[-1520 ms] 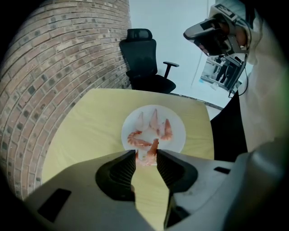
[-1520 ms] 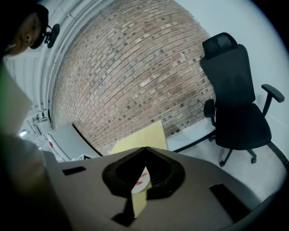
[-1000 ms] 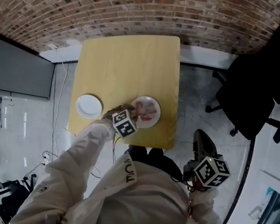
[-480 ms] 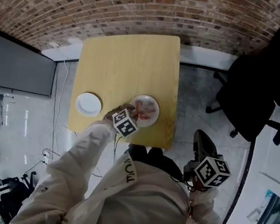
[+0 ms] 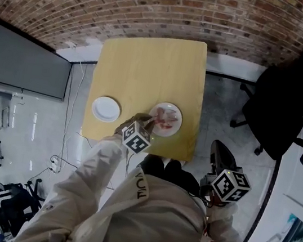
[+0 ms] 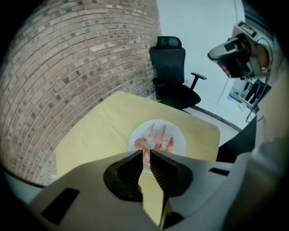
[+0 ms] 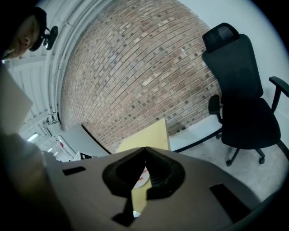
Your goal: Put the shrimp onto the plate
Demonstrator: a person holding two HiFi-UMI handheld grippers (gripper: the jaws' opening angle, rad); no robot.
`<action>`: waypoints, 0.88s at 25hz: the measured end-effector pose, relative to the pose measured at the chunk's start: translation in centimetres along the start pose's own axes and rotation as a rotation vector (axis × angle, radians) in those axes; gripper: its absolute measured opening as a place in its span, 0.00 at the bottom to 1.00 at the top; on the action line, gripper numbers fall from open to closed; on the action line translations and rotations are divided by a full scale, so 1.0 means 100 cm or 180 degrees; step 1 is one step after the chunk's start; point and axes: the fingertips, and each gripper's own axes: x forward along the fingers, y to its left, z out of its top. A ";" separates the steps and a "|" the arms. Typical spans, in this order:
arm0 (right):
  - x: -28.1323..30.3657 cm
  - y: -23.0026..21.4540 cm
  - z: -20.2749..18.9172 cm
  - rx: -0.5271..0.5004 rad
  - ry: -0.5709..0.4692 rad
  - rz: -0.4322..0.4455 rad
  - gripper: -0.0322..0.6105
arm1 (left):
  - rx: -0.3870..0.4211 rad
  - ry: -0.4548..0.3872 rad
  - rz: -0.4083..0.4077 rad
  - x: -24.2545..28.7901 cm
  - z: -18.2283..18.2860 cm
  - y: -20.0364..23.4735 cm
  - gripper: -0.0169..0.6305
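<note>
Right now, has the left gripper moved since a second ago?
Yes. The left gripper has drawn back from the shrimp plate toward the person, its jaws just closing on a shrimp.

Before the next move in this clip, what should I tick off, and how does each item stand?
1. Shrimp gripped: the left gripper jaws have just been closing, and a shrimp sits between them. Ok.
2. Held shrimp lifted free of the source plate and the other shrimp on it: cannot tell.
3. Empty plate ready to receive: nothing lies on it. Ok.
4. Way across the table between the two plates: nothing stands there. Ok.
5. Right gripper out of the way: jaws together on nothing, held beside the table. Ok.
</note>
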 end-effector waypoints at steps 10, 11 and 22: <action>0.024 0.078 -0.016 -0.0244 0.0009 0.0343 0.09 | -0.0536 -0.0828 0.0569 -0.094 -0.001 0.027 0.04; 0.025 0.086 -0.017 -0.0282 -0.0002 0.0354 0.09 | -0.0575 -0.0919 0.0612 -0.103 -0.002 0.030 0.04; 0.037 0.198 -0.050 -0.0693 -0.0233 0.0321 0.09 | -0.0960 -0.1998 0.0933 -0.204 -0.042 0.065 0.04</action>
